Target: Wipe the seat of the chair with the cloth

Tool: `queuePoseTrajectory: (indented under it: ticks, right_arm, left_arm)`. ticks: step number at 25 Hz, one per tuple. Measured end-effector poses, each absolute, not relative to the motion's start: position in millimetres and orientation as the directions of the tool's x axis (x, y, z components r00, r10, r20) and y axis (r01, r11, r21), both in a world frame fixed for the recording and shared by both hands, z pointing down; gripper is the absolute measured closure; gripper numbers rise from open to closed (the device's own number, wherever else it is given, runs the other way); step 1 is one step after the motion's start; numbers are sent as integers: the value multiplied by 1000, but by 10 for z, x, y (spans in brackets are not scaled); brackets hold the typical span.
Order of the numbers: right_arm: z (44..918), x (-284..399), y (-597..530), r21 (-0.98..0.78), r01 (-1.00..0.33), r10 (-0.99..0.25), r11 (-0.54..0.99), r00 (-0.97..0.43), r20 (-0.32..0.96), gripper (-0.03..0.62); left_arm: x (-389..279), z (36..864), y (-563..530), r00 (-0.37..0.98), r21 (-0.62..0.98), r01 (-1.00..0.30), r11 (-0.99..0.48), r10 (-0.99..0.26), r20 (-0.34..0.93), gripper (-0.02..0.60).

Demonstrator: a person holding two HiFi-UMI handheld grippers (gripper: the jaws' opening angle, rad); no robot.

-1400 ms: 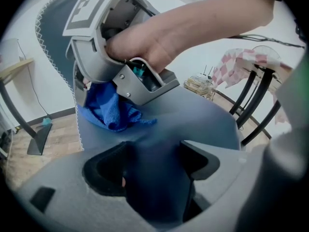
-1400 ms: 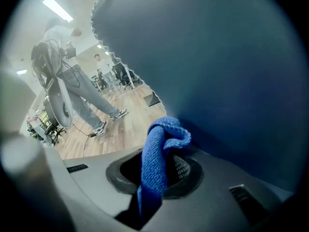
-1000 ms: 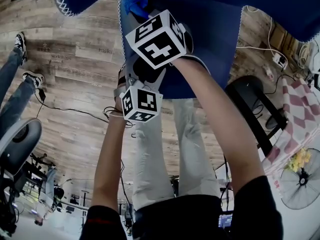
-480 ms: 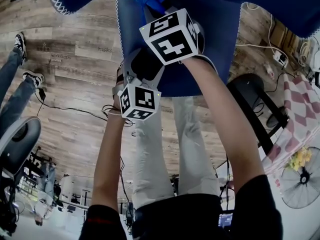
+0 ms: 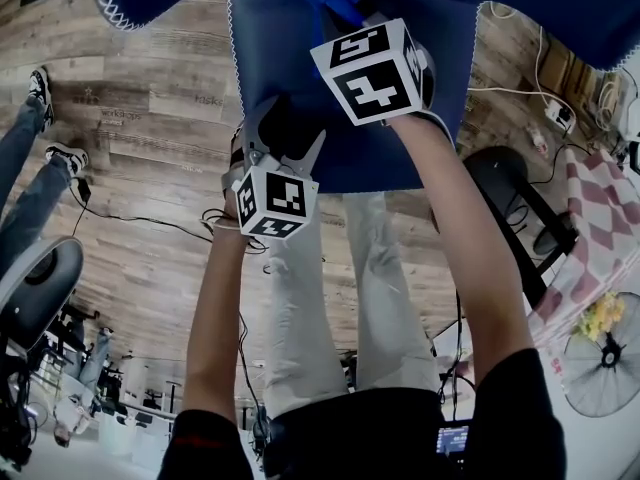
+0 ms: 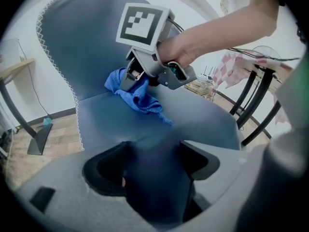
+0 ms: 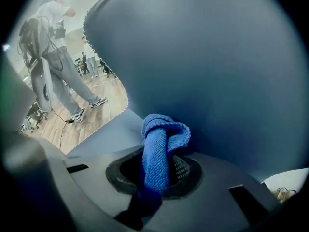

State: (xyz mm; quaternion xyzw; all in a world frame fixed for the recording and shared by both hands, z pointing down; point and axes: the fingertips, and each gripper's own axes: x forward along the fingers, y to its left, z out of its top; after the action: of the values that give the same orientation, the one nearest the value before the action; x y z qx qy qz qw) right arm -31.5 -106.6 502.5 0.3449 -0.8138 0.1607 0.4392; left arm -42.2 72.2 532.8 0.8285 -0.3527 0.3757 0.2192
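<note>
Floor: grey-brown wood-plank floor (image 5: 150, 158), filling the head view from 9 to 12 o'clock. A thin black cable (image 5: 140, 218) lies on it at 9 o'clock.

Furniture:
- Round black stool on black legs (image 5: 500, 193) at 3 o'clock, red-and-white checked fabric (image 5: 600, 228) just beside it.
- White fan (image 5: 605, 363) at 4 o'clock.
- White power strip (image 5: 557, 120) at 2 o'clock.

Left gripper view: white wall (image 6: 24, 28); pale wooden desk on black legs (image 6: 14, 67) at 9 o'clock.

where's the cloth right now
The blue cloth is clamped in the right gripper, bunched on the chair seat close to the backrest; in the left gripper view it sits left of centre.
</note>
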Motion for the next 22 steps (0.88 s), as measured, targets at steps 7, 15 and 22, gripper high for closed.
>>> queuePoseTrajectory:
  ticks: [7,15,22]
  right_arm:
    - [5018,-21,-1085,71,-737,-451,672,-333,828,539]
    - [5027,224,-1105,100,-736,-461,670,-307,832,537]
    - [5018,613,-1169,135,-756,-484,641,-261,835,537]
  left_arm:
    - [-417,5318,733,470,96,-750,-655,-424,774,241]
    - [-415,5324,739,471,99,-750,-655,-423,774,241]
    - [-406,5318,733,470,95,-749,-656,-425,773,241]
